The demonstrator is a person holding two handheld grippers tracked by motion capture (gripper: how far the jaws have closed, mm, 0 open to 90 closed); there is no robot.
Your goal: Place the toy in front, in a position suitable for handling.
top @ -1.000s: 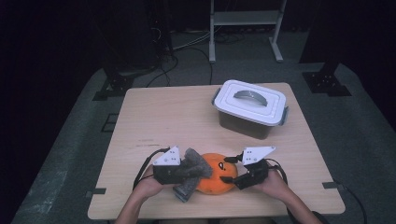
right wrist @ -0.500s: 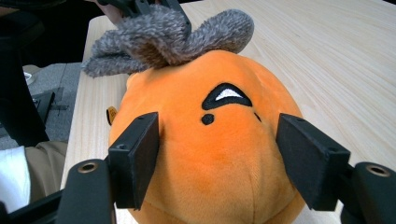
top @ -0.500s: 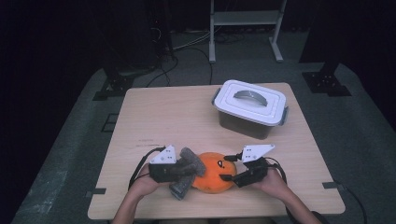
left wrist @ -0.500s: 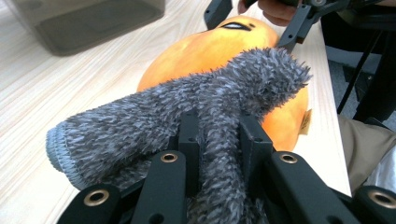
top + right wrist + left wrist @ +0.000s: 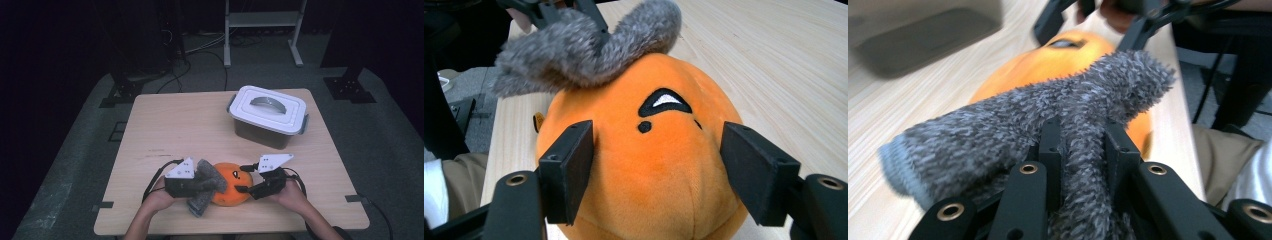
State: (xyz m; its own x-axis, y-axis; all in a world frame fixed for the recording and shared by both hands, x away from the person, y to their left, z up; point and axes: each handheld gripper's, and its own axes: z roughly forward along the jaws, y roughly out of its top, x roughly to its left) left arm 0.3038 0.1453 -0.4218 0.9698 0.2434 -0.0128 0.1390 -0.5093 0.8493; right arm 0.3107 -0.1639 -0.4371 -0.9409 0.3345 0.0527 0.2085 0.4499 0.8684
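At the near edge of the pale wooden counter, the left tool is clamped tight on a fuzzy grey knitted sock, which drapes over the round orange plush toy with a stitched black-and-white eye. The right tool grips that toy, one jaw pressed on each flank. Farther back on the right stands a lidded white plastic box with a grey handle, well apart.
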